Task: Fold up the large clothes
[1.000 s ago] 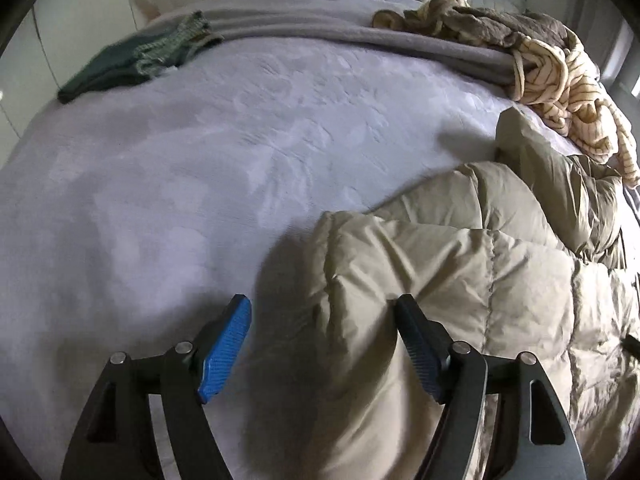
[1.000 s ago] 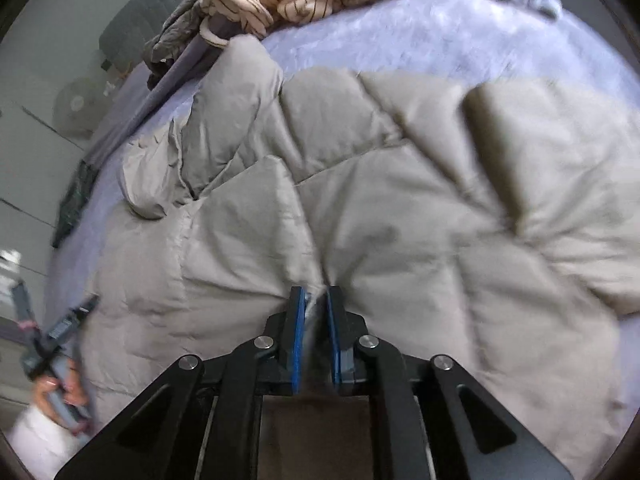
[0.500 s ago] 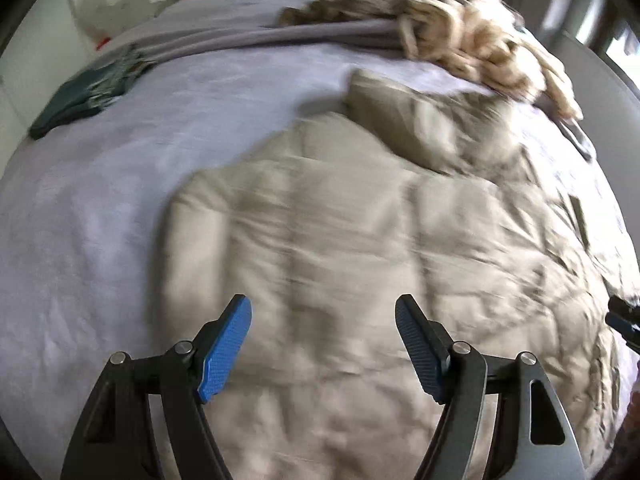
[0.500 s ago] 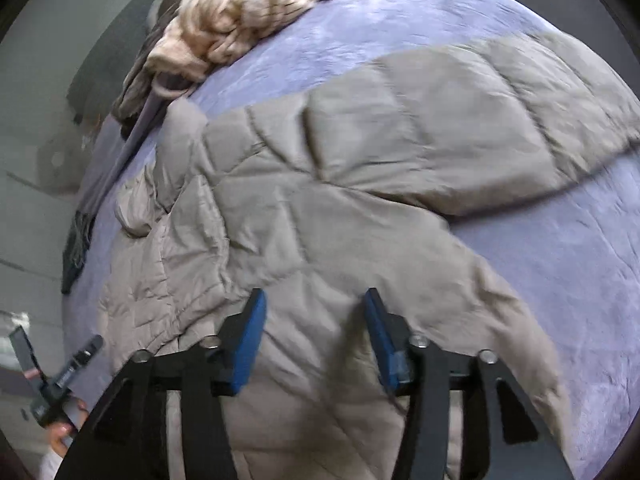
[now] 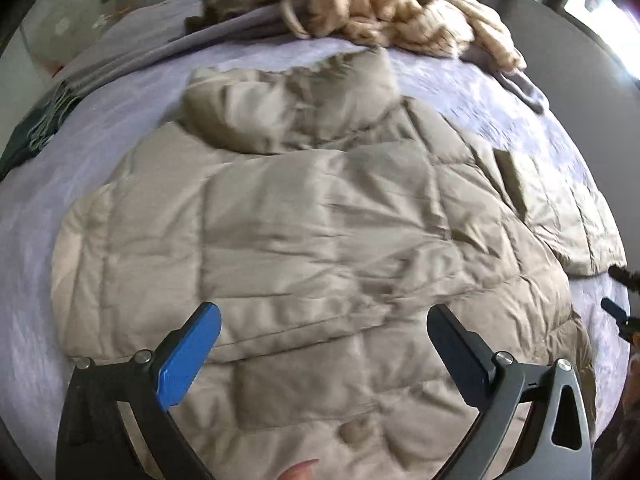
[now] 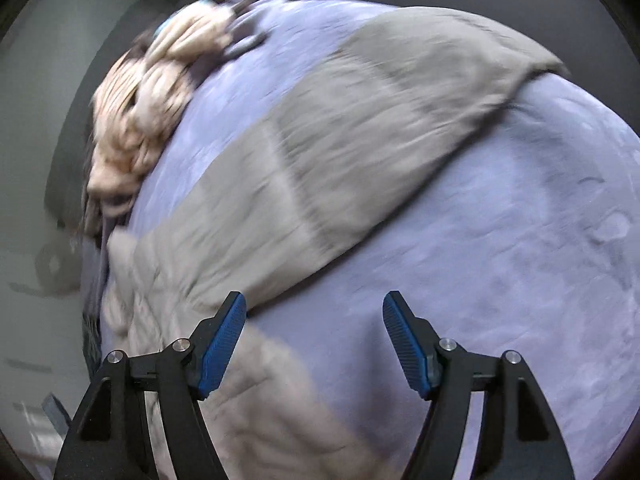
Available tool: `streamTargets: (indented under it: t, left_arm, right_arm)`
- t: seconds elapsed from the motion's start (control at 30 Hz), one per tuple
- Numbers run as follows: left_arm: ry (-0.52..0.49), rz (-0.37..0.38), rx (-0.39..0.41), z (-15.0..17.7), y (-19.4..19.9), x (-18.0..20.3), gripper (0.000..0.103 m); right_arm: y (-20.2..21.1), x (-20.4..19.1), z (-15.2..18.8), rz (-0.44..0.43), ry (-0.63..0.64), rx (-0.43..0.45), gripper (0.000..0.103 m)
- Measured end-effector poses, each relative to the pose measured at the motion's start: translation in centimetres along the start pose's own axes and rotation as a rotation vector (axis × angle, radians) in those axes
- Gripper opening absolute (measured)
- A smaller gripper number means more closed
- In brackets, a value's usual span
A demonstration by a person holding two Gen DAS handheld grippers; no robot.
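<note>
Beige quilted puffer jacket (image 5: 320,232) lay flat on lavender bedspread (image 6: 520,240), its sleeve (image 6: 360,152) stretching up-right, ahead-left of the right gripper (image 6: 314,344). Left gripper (image 5: 324,352) hovered over the body. Both jaws wide apart, empty.

Puffer jacket (image 5: 320,220): hem cut off by the lower edge of the left wrist view; sleeve (image 6: 380,140) smeared by motion blur in the right wrist view. Cream striped garment (image 6: 136,120): blurred, pattern barely legible. Dark green cloth (image 5: 24,136): cut off at the left edge. Right tool (image 5: 620,312): only a dark tip shows at the right edge. Fingertip (image 5: 300,470): cropped by the bottom edge.
</note>
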State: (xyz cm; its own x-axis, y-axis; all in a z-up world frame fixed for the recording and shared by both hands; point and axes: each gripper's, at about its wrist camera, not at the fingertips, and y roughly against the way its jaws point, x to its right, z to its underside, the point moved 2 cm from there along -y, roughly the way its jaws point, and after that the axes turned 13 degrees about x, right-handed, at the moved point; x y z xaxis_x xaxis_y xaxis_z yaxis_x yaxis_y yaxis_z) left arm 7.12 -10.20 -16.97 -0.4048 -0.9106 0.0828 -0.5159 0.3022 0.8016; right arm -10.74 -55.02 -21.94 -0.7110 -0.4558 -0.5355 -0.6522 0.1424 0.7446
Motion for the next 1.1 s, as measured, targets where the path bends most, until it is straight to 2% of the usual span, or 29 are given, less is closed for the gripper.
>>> streamTargets:
  t: [0.07, 0.27, 0.33, 0.43, 0.63, 0.73, 0.77, 0.83, 0.87, 0.9, 0.97, 1.1]
  left_arm:
    - [-0.005, 0.006, -0.011, 0.0, -0.4, 1.2, 0.103]
    - [-0.003, -0.001, -0.031, 0.0, -1.5, 4.0, 0.103]
    - [0.001, 0.025, -0.063, 0.2, -2.1, 4.7, 0.103]
    - [0.0, 0.03, -0.058, 0.2, -2.2, 5.7, 0.103]
    - [-0.002, 0.016, -0.037, -0.4, -1.7, 6.4, 0.103]
    - [0.018, -0.002, -0.022, -0.8, -1.2, 5.7, 0.103]
    - [0.024, -0.018, -0.01, -0.9, -1.0, 5.3, 0.103]
    - [0.038, -0.033, 0.008, -1.1, -0.6, 4.4, 0.103]
    - [0.051, -0.039, 0.014, -1.2, -0.4, 3.9, 0.103]
    - [0.06, -0.044, 0.017, -1.3, -0.4, 3.5, 0.103]
    - [0.086, -0.058, 0.026, -1.5, 0.0, 2.3, 0.103]
    - [0.106, -0.082, 0.049, -1.6, 0.7, 0.2, 0.103]
  right_arm:
    - [-0.5, 2.2, -1.5, -0.006, -0.069, 0.025, 0.088]
    - [-2.4, 7.0, -5.1, -0.066, -0.273, 0.071, 0.088]
    - [-2.7, 7.4, -6.2, -0.091, -0.312, 0.1, 0.088]
    - [-3.3, 7.7, -7.9, -0.134, -0.356, 0.126, 0.088]
    - [-4.8, 9.0, -10.8, -0.257, -0.539, 0.128, 0.088]
    - [-5.7, 8.9, -11.6, -0.295, -0.605, 0.094, 0.088]
    - [-6.1, 8.6, -11.6, -0.311, -0.614, 0.076, 0.084]
    - [-6.4, 8.3, -11.8, -0.343, -0.617, 0.044, 0.053]
    - [-6.8, 7.9, -11.7, -0.337, -0.61, 0.014, 0.024]
    - [-7.1, 7.7, -11.6, -0.329, -0.605, -0.005, 0.012]
    - [-7.2, 6.9, -11.6, -0.334, -0.585, -0.006, 0.008]
    - [-5.8, 2.7, -11.9, -0.341, -0.426, 0.027, 0.007]
